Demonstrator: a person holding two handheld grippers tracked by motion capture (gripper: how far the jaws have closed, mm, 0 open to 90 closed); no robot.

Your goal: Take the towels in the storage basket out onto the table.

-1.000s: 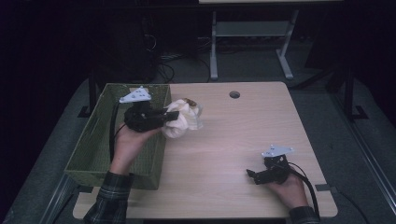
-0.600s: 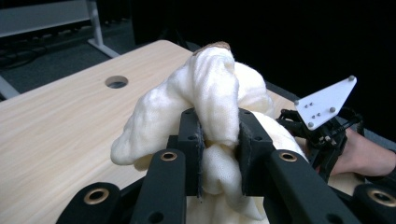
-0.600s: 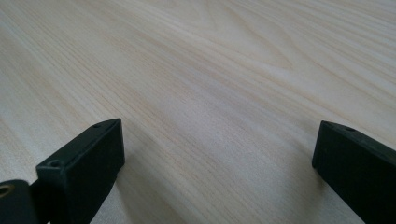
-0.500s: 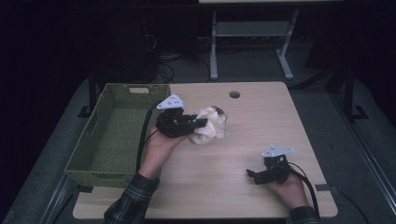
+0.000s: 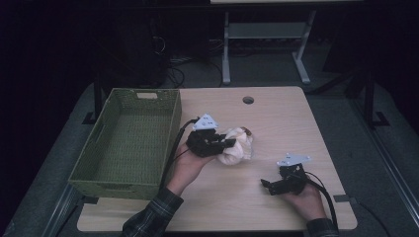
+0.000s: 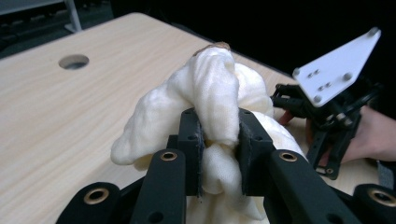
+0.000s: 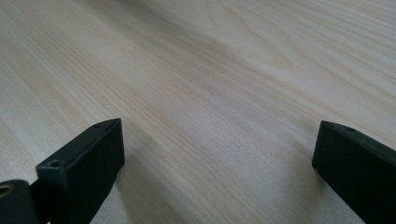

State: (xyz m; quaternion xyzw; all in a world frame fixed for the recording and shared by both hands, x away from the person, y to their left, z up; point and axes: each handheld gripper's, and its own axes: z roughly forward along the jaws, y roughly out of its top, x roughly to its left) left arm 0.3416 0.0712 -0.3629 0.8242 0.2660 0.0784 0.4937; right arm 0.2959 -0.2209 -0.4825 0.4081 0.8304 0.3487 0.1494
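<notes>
A crumpled cream cloth (image 5: 239,148) is bunched between the jaws of my left gripper (image 5: 226,144) at the middle of the wooden table (image 5: 276,123). In the left gripper view the two black pads (image 6: 190,154) squeeze a fold of the cloth (image 6: 210,88), which bulges above them and hangs just over the tabletop. My right gripper (image 5: 269,185) rests low near the table's front right, jaws wide apart. In the right gripper view nothing but bare wood (image 7: 210,70) lies between its jaws (image 7: 219,154).
A green woven basket (image 5: 128,148) stands at the table's left side and looks empty. A round cable hole (image 5: 248,100) sits near the far edge. Beyond the table are a dark floor and a white metal stand (image 5: 226,59).
My left gripper has carried the cloth from over the basket's right rim rightward and down to the table's middle. The right gripper has stayed where it was.
</notes>
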